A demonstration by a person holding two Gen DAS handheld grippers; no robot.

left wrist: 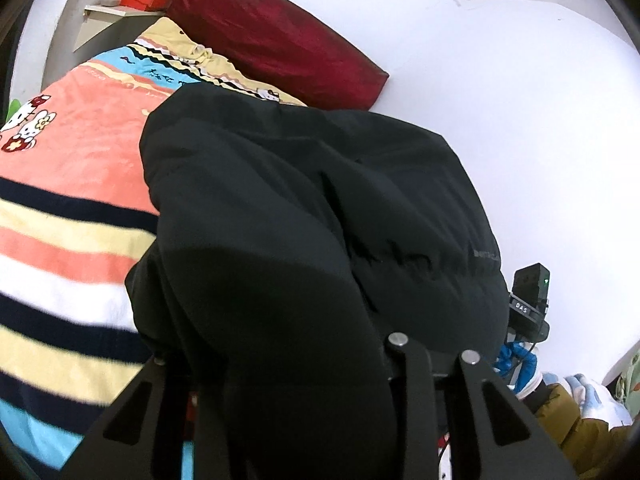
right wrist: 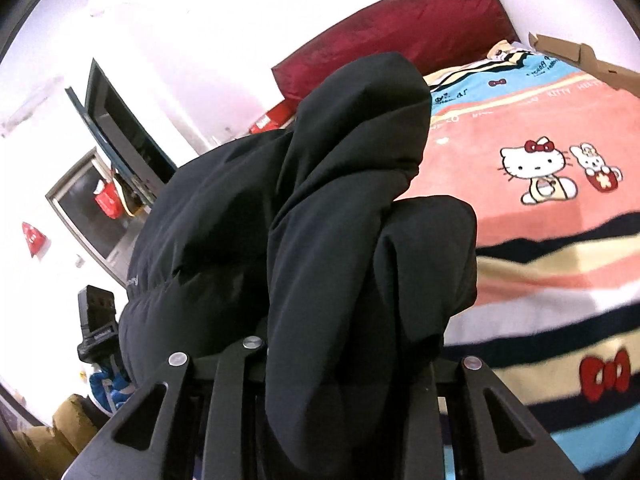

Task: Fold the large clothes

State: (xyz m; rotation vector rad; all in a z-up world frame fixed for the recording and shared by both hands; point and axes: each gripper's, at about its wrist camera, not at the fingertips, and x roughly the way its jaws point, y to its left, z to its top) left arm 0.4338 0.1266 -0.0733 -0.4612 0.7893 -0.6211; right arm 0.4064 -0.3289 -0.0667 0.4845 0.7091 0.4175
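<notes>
A large black padded jacket hangs bunched in the air above the bed, filling the middle of both views. My left gripper is shut on a thick fold of its fabric, which drapes over and hides the fingertips. My right gripper is shut on another fold of the same jacket, fingertips also buried in cloth. A small grey logo shows near the jacket's edge. The other gripper's black body shows beside the jacket in the left wrist view and in the right wrist view.
A striped Hello Kitty blanket covers the bed. A dark red pillow lies at the head against the white wall. A cardboard box sits on the far bed edge. A brown garment lies low beside the bed.
</notes>
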